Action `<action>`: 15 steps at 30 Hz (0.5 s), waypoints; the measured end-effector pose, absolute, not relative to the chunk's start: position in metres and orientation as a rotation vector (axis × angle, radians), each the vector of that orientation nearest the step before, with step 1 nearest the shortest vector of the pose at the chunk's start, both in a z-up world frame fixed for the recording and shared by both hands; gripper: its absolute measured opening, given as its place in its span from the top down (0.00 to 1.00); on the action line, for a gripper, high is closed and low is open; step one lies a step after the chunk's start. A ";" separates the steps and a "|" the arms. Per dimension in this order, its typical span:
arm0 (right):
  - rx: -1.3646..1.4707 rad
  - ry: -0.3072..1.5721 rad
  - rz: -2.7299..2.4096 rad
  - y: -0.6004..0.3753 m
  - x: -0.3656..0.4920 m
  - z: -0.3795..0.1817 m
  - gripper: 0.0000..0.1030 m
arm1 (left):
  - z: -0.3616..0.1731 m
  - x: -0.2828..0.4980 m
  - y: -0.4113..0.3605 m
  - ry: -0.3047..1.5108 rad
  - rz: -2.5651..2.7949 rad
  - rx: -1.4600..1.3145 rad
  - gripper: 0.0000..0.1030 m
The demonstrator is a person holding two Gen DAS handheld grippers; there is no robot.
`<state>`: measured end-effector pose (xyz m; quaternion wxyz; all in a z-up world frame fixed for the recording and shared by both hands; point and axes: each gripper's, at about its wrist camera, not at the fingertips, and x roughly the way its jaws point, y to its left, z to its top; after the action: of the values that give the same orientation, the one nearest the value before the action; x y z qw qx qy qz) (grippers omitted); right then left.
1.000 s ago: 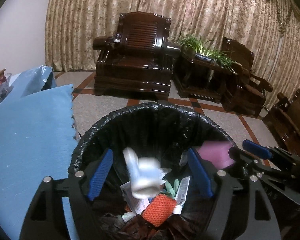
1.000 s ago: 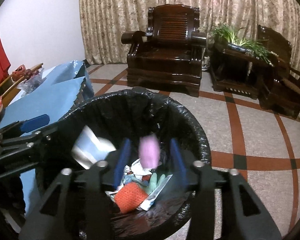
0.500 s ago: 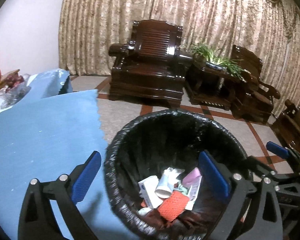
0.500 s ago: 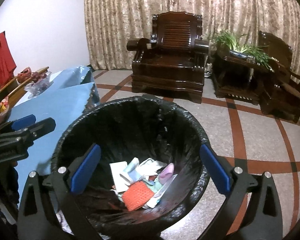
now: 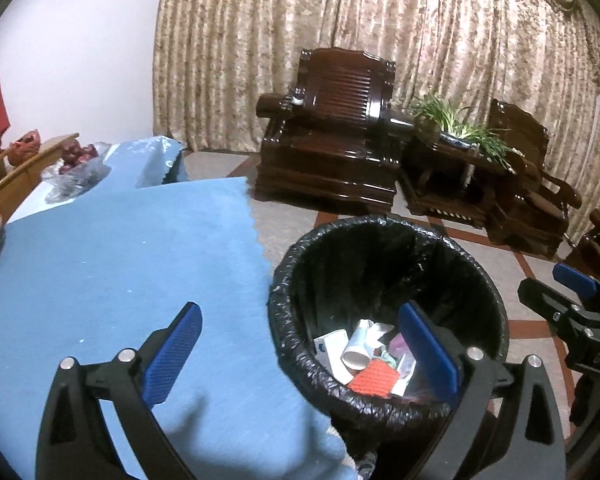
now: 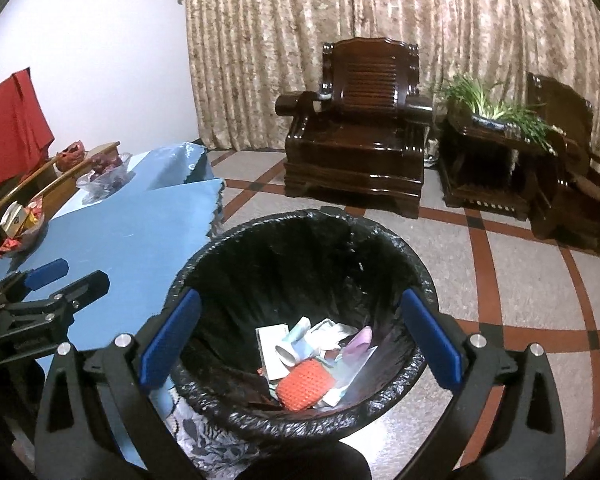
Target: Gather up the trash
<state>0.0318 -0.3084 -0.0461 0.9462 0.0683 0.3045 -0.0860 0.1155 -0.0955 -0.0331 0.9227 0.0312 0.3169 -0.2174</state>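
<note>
Both hand-held grippers gape empty — bin (image 6: 300, 420) holds orange sponge (image 6: 306, 384), tube (image 6: 294, 342), wrappers.

The right claw (image 6: 300, 338) stands wide and empty above the black-lined bin (image 6: 380, 400), where an orange sponge (image 6: 306, 384) lies among wrappers (image 6: 324, 334). The blue-covered counter (image 6: 124, 240) sits beside it.

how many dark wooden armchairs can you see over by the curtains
2. One armchair faces the room, centred before the curtain. The second armchair stands at the right, beyond the plant stand. Another dark wooden piece at the left wrist view's right edge is unclear.
</note>
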 end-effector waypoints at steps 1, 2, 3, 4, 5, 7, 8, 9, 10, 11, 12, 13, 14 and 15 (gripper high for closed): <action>0.131 0.618 -0.171 -0.305 0.030 -0.042 0.05 | -0.030 0.113 -0.093 0.646 -0.441 0.065 0.06; 0.127 0.616 -0.169 -0.303 0.028 -0.039 0.05 | -0.027 0.111 -0.091 0.640 -0.434 0.065 0.06; 0.120 0.611 -0.165 -0.301 0.026 -0.035 0.05 | -0.024 0.108 -0.089 0.633 -0.426 0.065 0.06; 0.116 0.606 -0.162 -0.298 0.024 -0.032 0.05 | -0.021 0.106 -0.086 0.626 -0.420 0.063 0.06; 0.113 0.601 -0.160 -0.296 0.023 -0.029 0.05 | -0.017 0.104 -0.084 0.617 -0.416 0.060 0.06; 0.105 0.592 -0.154 -0.292 0.019 -0.021 0.05 | -0.013 0.100 -0.082 0.607 -0.407 0.058 0.06; 0.102 0.589 -0.152 -0.290 0.016 -0.019 0.05 | -0.010 0.098 -0.081 0.603 -0.403 0.060 0.06; 0.098 0.585 -0.149 -0.288 0.013 -0.016 0.05 | -0.007 0.095 -0.080 0.597 -0.399 0.063 0.06; 0.095 0.582 -0.147 -0.287 0.012 -0.013 0.05 | -0.005 0.092 -0.079 0.591 -0.397 0.064 0.06; 0.093 0.579 -0.144 -0.285 0.010 -0.011 0.05 | -0.003 0.090 -0.078 0.585 -0.394 0.065 0.06; 0.091 0.577 -0.141 -0.283 0.009 -0.009 0.05 | 0.000 0.087 -0.076 0.578 -0.390 0.066 0.06; 0.089 0.574 -0.137 -0.281 0.007 -0.006 0.05 | 0.002 0.084 -0.074 0.572 -0.388 0.067 0.06; 0.088 0.571 -0.134 -0.279 0.005 -0.004 0.05 | 0.003 0.082 -0.073 0.570 -0.386 0.067 0.06; 0.088 0.569 -0.131 -0.278 0.004 -0.002 0.05 | 0.006 0.080 -0.072 0.565 -0.384 0.067 0.06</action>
<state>0.0039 -0.2776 -0.0018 0.9567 0.0435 0.2804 -0.0645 0.0795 -0.0723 0.0057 0.9417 0.0327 0.2771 -0.1881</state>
